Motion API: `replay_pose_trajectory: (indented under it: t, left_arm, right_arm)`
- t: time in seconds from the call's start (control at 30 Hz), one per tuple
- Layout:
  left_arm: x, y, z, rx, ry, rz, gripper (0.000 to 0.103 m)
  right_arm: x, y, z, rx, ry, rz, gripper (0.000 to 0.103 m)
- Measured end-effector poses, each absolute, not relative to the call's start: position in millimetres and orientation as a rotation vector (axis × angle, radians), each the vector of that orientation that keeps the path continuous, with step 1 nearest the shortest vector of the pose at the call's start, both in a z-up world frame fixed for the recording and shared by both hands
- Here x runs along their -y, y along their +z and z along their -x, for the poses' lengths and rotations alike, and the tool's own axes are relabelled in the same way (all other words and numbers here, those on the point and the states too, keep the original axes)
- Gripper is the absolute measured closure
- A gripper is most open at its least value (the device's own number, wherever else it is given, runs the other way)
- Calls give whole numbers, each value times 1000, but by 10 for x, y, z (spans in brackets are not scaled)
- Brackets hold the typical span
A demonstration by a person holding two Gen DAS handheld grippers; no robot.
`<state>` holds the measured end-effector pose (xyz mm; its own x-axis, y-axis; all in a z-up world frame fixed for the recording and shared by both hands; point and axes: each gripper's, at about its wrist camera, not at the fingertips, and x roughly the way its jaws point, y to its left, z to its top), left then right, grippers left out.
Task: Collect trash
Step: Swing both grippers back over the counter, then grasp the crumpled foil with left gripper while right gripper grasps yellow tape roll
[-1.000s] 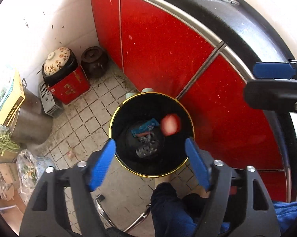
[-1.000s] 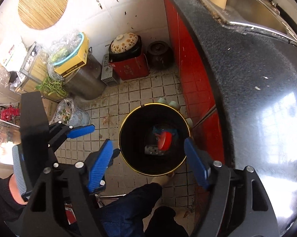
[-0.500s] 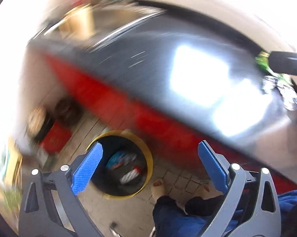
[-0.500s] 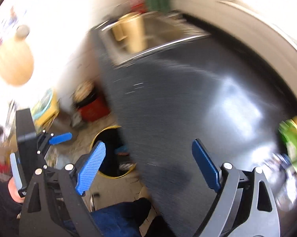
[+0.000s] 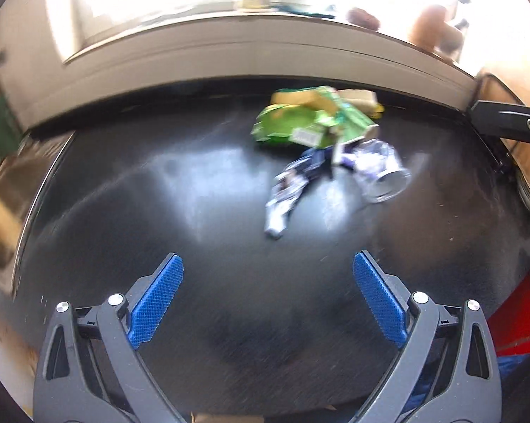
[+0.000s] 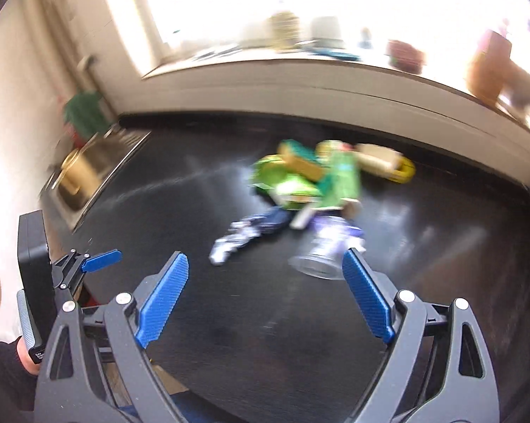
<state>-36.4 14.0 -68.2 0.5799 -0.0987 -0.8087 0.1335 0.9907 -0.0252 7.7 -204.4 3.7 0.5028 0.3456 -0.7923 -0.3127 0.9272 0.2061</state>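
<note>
The left hand-held gripper hangs over the near part of the bench, its blue-padded fingers spread wide with nothing between them; the right hand-held gripper is released in the same way, jaws apart and empty, a little above the dark top. The bench is a glossy black slab, throwing back pale patches of window light, and both views are smeared by motion blur. Out beyond the fingers, toward the far middle of the bench, the trash sits in one loose heap: a crumpled blue-and-white wrapper lies nearest, stretched out toward the grippers, with a clear plastic cup on its side just beside it, mouth facing forward. In the right wrist view that cup shows just past the right-hand fingertip. Behind them lie green packets piled together, touching the wrapper's far end, and something yellow rests behind those against the back edge. A pale ledge runs along the rear of the bench beneath a very bright window, with blurred objects on the sill. To the left a steel sink is set into the bench. Red cabinet front shows below the bench edge on the right.
</note>
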Motion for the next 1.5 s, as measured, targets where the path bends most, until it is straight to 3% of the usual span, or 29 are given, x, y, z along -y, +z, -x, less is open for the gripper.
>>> replay_pose_trajectory:
  t: [0.6,1.37,1.5]
  left_arm:
    - [172,-1014,-442,-998,-164,-134,9]
    - [289,-1738,-1239,-1118,-145,-121,9]
    - [282,-1739,-1279,-1115,-152,-126,16]
  right_arm:
    - [2785,-306,-635,-1007,292,-70,17]
    - [2913,-1772,-2461,-1127,347,162,17]
    - [2833,-1827,-2684,-1083,386,182,19]
